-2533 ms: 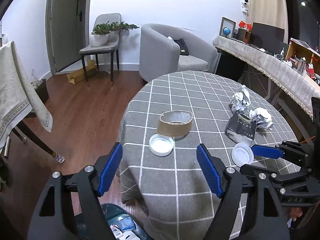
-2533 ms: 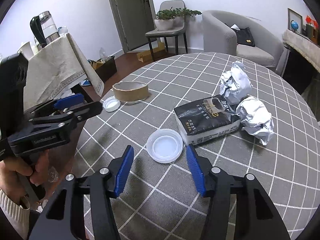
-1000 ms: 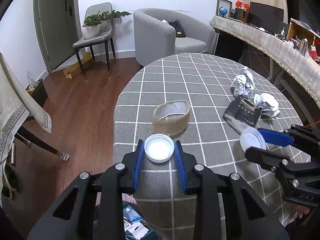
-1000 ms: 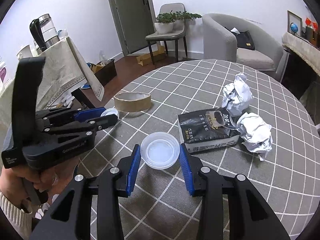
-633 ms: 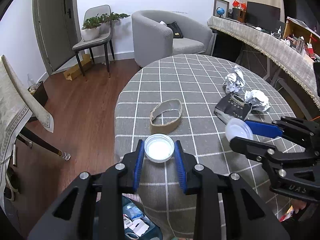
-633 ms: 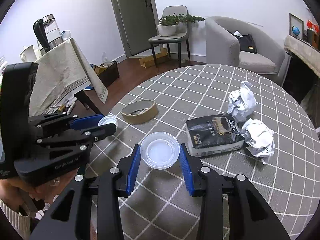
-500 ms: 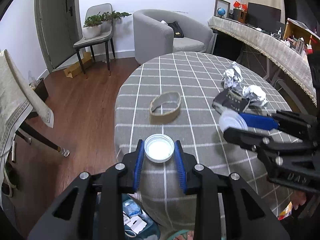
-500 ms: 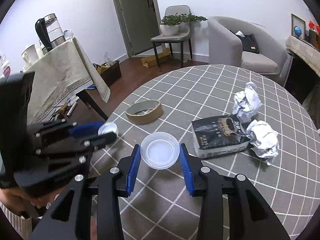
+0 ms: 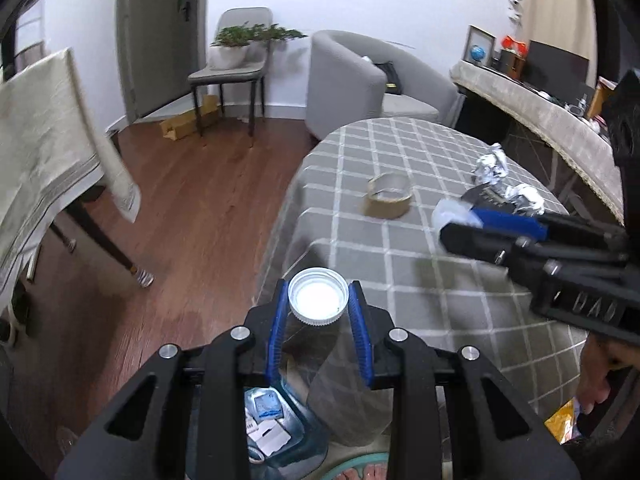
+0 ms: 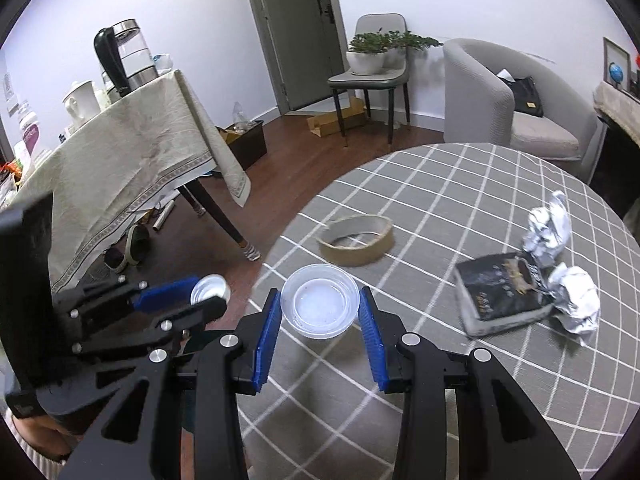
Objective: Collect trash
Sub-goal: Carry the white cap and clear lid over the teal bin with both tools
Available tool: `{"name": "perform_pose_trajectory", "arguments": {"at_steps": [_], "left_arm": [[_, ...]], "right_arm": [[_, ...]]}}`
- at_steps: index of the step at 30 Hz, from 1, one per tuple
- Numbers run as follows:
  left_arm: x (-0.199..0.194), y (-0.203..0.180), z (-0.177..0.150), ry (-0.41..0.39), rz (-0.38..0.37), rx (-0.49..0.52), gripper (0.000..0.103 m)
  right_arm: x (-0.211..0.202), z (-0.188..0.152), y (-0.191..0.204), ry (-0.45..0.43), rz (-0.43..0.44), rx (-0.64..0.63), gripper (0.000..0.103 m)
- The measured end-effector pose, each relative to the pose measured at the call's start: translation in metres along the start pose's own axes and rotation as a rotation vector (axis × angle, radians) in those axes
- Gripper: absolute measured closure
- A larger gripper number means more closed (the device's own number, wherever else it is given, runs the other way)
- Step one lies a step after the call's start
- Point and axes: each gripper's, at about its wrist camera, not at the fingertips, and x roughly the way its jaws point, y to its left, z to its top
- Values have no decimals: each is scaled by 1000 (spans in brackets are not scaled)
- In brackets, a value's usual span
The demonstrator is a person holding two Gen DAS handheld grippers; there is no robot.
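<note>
Two lids lifted off the checked counter, one in each gripper.

The round counter with its grey checked cloth carries a black packet, a cardboard tape ring and two crumpled foil balls beside the packet. The right gripper is clamped on a clear plastic lid above the counter's near edge. The left gripper is clamped on a small white cap, held out past the counter's rim, above a blue bin on the floor.
</note>
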Motion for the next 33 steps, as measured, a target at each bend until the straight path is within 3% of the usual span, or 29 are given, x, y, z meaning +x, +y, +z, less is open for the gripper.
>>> {"name": "perform_pose_trajectory", "arguments": {"at_steps": [10,19,25,33], "left_arm": [[-8,47,-35,27,100,-108,71],[15,107,-78,137,168,-260,71],[39,131,-103,239,191,-290,71],[74,159,-145,422,137,-388,71]], "right_arm": [[8,6,41,-4,69,-40,63],[35,4,86,45,124,-102,63],[62,0,105,97,143,-120,63],[88,-5,130,152,152,-144,63]]}}
